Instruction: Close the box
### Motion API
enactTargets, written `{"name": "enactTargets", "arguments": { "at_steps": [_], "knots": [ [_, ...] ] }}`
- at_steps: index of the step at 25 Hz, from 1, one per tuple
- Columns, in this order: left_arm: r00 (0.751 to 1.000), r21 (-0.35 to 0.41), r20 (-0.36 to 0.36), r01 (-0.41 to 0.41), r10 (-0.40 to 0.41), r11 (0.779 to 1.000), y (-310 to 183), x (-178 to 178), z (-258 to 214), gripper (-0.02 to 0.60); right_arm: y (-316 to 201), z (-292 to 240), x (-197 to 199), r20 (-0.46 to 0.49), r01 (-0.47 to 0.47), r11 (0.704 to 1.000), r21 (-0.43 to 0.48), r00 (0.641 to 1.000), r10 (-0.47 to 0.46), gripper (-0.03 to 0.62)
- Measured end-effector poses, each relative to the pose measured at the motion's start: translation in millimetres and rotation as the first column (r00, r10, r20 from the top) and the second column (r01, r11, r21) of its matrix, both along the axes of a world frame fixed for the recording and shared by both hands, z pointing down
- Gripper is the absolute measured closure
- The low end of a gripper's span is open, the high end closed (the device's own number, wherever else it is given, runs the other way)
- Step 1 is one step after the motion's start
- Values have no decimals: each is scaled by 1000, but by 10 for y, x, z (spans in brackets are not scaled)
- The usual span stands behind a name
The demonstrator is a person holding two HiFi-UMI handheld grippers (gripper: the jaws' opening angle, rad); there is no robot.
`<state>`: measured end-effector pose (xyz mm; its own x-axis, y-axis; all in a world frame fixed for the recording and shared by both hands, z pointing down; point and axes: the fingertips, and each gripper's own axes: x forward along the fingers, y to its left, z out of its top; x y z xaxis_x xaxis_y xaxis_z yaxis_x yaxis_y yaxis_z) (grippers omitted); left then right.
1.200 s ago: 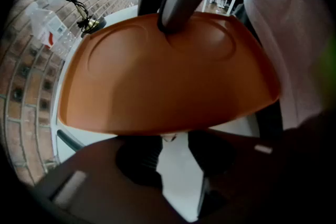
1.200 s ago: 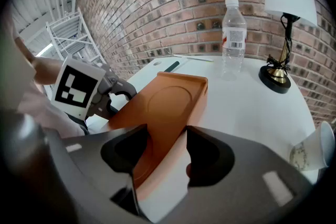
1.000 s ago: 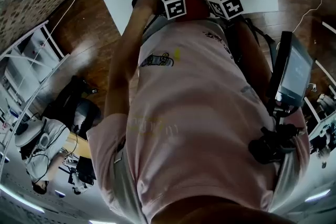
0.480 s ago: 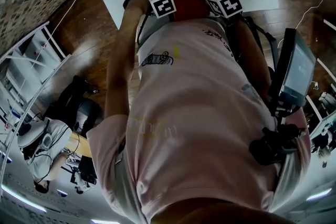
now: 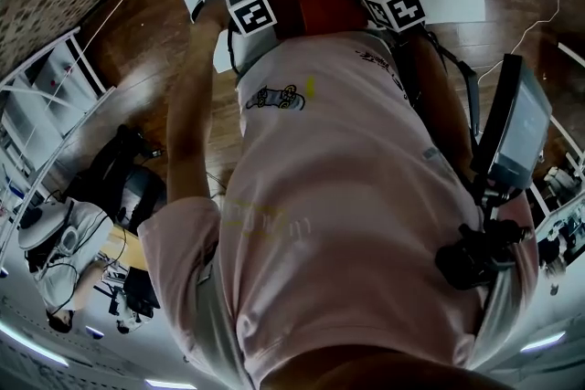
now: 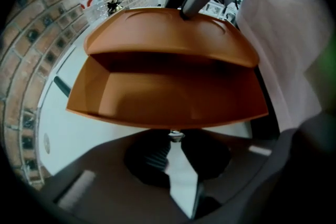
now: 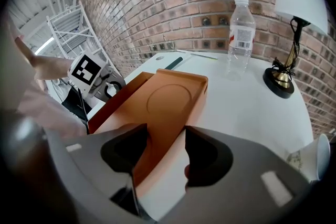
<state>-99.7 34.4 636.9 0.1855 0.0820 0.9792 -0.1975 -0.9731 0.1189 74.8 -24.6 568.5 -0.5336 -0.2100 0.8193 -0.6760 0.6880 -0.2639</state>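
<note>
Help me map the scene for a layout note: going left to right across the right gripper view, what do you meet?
In order: white rack → orange box → water bottle → lamp.

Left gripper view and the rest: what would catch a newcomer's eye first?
The orange box, its lid raised and half open toward the left gripper view's camera, dominates the white table. The right gripper has its jaws apart with the lid's edge between them. Behind it, a clear water bottle and a lamp stand by the brick wall.
</note>
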Motion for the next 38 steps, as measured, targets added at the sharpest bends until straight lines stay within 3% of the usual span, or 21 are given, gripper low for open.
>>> {"name": "enactTargets", "arguments": {
  "at_steps": [11,21,28,33,36,38],
  "knots": [
    [996,11,-28,80,-80,997,177,-512,7,514,-3,20,-39,-14,10,1000,0,1000,-10,365],
    [990,11,-91,110,-109,994,187,-576,36,515,-27,45,-95,-21,39,999,8,999,-39,365],
    [995,31,-59,85,-83,996,164,-587,14,514,-36,44,-103,-3,37,999,9,999,-37,367],
    [998,51,-42,44,-42,998,100,-443,16,514,-18,27,-84,28,31,999,13,999,-31,365],
    [999,53,-45,17,-14,998,49,-122,25,514,-8,24,-89,40,26,1000,9,999,-26,365],
    [999,67,0,-38,39,997,16,110,29,514,-1,22,-99,51,21,1000,5,998,-21,365]
  ]
}}
